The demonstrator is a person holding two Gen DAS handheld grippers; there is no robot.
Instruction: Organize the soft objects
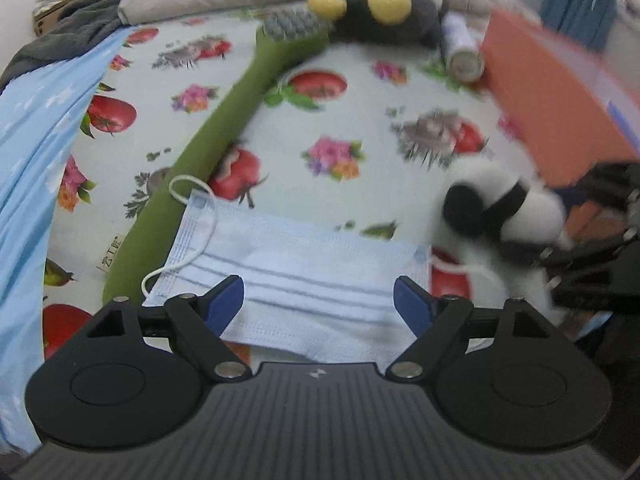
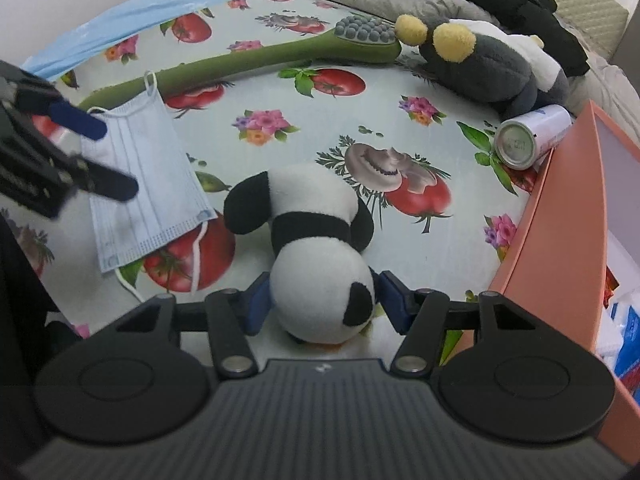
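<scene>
A black-and-white panda plush (image 2: 320, 208) lies on the fruit-print cloth (image 2: 280, 92). My right gripper (image 2: 326, 302) is shut on its head, one blue pad against each side. The panda (image 1: 504, 208) also shows at the right of the left wrist view. A light blue face mask (image 1: 312, 264) lies flat beside it. My left gripper (image 1: 318, 308) hangs just over the mask with its jaws wide open, and nothing is pinched. From the right wrist view the left gripper (image 2: 116, 160) reaches in over the mask (image 2: 148, 168).
A long green toothbrush plush (image 2: 260, 56) lies across the back, next to a grey plush with yellow ears (image 2: 492, 68). A white can (image 2: 528, 136) lies on its side against an orange box (image 2: 560, 220) at the right. Blue fabric (image 1: 32, 140) borders the left.
</scene>
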